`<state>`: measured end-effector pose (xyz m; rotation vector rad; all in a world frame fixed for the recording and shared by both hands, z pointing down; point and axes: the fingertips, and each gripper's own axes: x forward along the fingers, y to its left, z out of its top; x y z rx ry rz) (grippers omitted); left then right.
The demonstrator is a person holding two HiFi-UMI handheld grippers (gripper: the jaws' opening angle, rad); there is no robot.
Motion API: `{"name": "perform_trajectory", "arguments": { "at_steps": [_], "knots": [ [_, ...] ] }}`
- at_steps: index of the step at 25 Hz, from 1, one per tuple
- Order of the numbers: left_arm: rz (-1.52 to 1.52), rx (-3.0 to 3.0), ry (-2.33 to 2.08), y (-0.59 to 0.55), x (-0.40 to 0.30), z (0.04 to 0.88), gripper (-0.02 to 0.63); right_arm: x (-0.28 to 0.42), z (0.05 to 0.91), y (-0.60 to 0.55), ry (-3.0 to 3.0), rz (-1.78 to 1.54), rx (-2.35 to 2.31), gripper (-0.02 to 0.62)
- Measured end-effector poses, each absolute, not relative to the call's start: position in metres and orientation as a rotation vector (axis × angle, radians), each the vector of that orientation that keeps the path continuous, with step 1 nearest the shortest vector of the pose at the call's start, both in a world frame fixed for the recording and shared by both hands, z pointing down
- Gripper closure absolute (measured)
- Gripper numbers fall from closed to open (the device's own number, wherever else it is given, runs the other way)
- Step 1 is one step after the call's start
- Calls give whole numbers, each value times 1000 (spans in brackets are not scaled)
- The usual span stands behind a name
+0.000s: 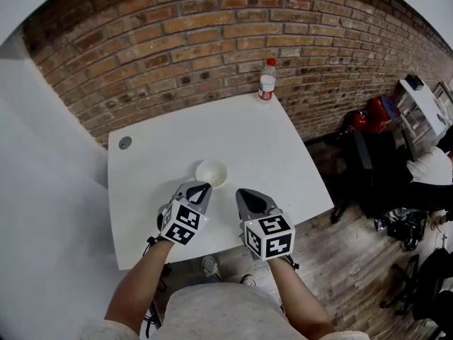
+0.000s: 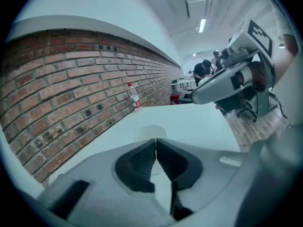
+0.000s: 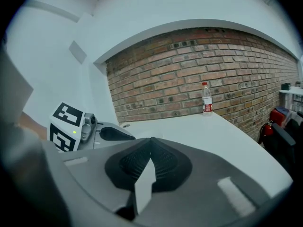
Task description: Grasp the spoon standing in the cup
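Observation:
A small white cup (image 1: 211, 173) stands on the white table (image 1: 269, 140), near its front middle. I cannot make out a spoon in it in any view. My left gripper (image 1: 203, 187) is shut and empty, its tips just short of the cup's near-left rim. The right gripper (image 1: 243, 193) is also shut with nothing in it, a little right of the cup and nearer to me. In the left gripper view the cup (image 2: 152, 132) shows as a pale rim just beyond the closed jaws (image 2: 155, 140), with the right gripper (image 2: 227, 82) above right. In the right gripper view its jaws (image 3: 151, 140) meet.
A clear water bottle (image 1: 267, 78) with a red cap and label stands at the table's far edge against the brick wall (image 1: 212, 41). A round cable hole (image 1: 125, 142) sits at the far left. Right of the table are a black chair (image 1: 368, 168), bags and a seated person (image 1: 432, 172).

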<state>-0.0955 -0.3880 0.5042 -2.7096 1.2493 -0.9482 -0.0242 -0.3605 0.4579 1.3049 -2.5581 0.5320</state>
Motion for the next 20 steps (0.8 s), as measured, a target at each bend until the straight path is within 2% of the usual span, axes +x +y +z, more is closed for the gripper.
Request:
{"name": "perform_trajectory", "arguments": {
  "at_steps": [20],
  "knots": [
    [-496, -2603, 1795, -318, -98, 430, 600, -3, 436, -304, -2680, 424, 1137, 589]
  ]
}}
